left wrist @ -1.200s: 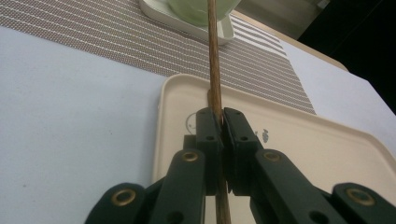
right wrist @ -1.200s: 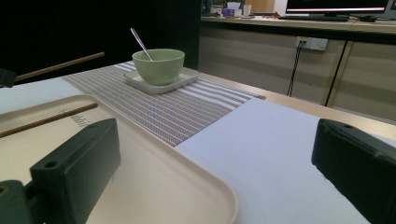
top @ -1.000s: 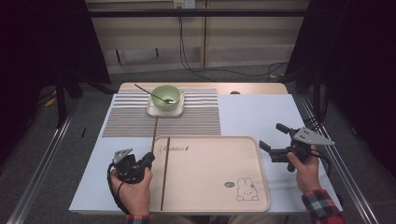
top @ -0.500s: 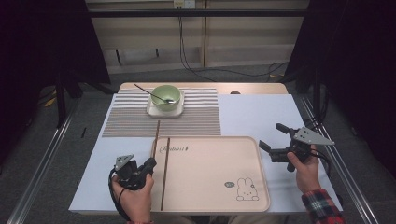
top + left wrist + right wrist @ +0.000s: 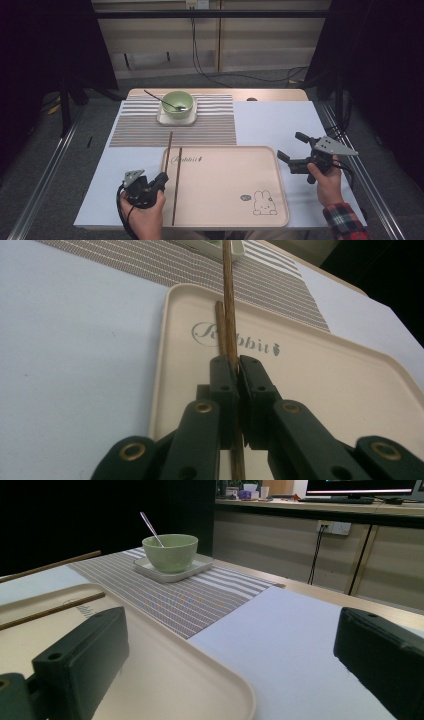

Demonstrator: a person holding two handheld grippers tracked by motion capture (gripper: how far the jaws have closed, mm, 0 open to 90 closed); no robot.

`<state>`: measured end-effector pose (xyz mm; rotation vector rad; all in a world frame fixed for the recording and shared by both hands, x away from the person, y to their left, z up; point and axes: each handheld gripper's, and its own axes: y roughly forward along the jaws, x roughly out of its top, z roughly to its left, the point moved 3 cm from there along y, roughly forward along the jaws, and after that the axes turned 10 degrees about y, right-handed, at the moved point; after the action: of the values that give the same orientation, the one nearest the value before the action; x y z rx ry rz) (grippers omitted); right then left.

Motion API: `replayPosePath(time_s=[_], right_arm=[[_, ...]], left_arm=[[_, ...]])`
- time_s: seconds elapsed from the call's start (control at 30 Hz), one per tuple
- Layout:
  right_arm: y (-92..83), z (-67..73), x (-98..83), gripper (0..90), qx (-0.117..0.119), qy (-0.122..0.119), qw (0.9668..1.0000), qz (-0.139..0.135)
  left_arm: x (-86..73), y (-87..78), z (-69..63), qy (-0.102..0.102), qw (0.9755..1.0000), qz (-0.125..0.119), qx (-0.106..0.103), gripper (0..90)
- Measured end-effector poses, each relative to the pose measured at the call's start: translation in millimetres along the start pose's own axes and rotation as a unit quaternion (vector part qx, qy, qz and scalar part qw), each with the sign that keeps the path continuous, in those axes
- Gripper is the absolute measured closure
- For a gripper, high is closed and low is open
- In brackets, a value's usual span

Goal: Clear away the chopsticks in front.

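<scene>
High view shows the left tongs point(image 5: 161, 179) clamped on one thin brown wooden chopstick point(image 5: 168, 152) over the beige rabbit-print tray's point(image 5: 225, 220) left edge, likely pairing it with its mate point(image 5: 177, 185), while the right tongs point(image 5: 292, 150) wait apart.

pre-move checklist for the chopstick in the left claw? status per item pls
1. Left claw shut on the held chopstick: ok.
2. Held chopstick raised off the tray, far end over the striped mat: ok.
3. Second chopstick lying flat in the tray, apart from the held one: ok.
4. Right claw open, empty, off the tray's right edge: ok.
5. Bowl with spoon upright on its dish, away from both claws: ok.
6. Grip firm enough not to slip: cannot tell.
</scene>
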<state>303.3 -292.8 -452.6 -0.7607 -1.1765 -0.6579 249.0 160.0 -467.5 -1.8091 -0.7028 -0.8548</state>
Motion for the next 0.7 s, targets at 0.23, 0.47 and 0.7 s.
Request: replayPosePath(time_s=[0.23,0.47,0.7], right_arm=[[0.2,0.2,0.0,0.8,0.000,0.001,1.0000,0.000],[0.4,0.3,-0.1,0.8,-0.001,0.002,1.0000,0.000],[0.7,0.3,-0.1,0.8,-0.001,0.000,1.0000,0.000]], left_arm=[[-3.2,-2.1,0.8,-0.007,1.0000,0.001,0.001,85.8],[-5.8,-2.9,0.4,-0.001,1.0000,0.006,0.001,85.8],[-7.9,-2.0,-0.1,0.001,0.9999,0.011,0.001,85.8]])
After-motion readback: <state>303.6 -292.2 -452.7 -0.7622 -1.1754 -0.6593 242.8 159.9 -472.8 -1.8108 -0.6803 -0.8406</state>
